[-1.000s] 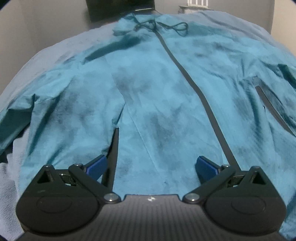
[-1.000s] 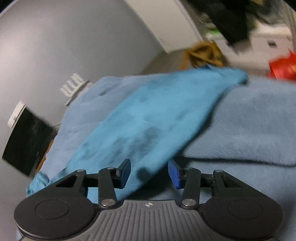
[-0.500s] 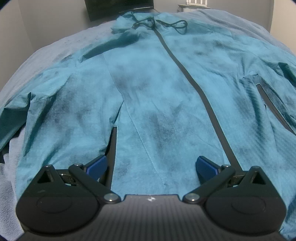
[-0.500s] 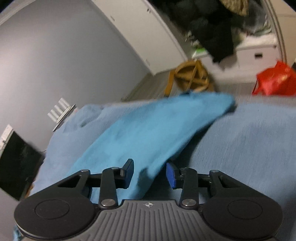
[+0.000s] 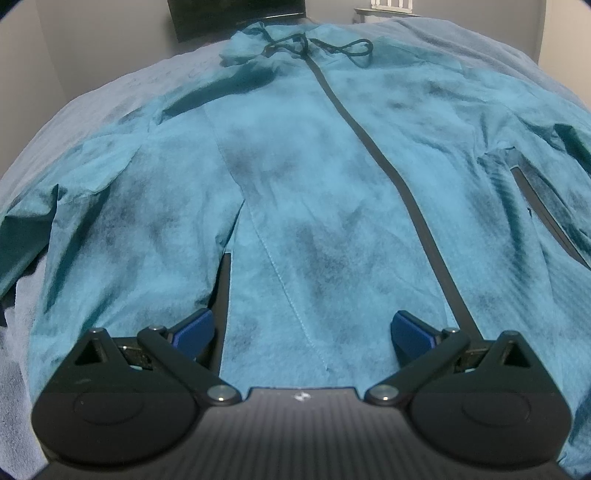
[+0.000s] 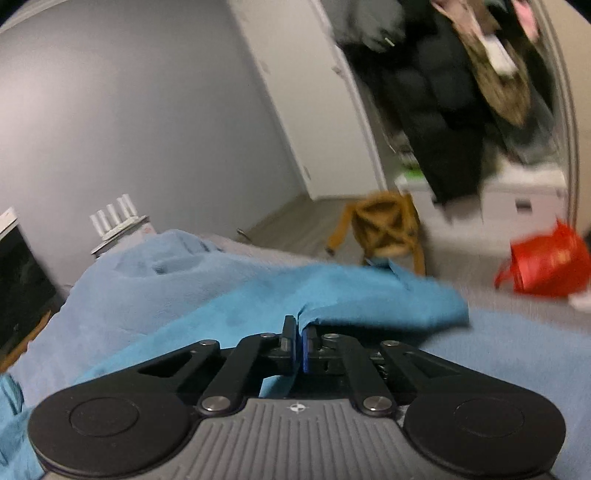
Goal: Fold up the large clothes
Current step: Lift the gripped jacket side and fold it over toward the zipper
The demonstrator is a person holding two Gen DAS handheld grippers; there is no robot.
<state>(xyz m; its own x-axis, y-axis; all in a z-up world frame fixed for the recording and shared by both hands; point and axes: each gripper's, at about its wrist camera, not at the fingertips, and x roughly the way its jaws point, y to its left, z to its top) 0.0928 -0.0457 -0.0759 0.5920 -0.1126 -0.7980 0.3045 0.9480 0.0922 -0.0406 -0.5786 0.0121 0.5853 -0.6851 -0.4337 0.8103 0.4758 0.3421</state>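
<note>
A large teal jacket [image 5: 303,192] lies front up on the bed, its dark zipper [image 5: 388,173] running from the hem to the collar with a drawstring [image 5: 328,46] at the far end. My left gripper [image 5: 301,330] hangs open over the hem, empty. In the right wrist view, my right gripper [image 6: 298,345] is shut on the teal sleeve [image 6: 351,299], whose cuff end droops to the right.
A grey-blue blanket [image 6: 147,288] covers the bed. Beyond the bed are a wicker basket [image 6: 384,229], a red bag [image 6: 543,266], hanging dark clothes [image 6: 443,110] and a white door. A dark screen [image 5: 236,13] stands behind the collar.
My right gripper closed on the sleeve and tilted up toward the room. My left gripper drew slightly nearer over the hem, still open.
</note>
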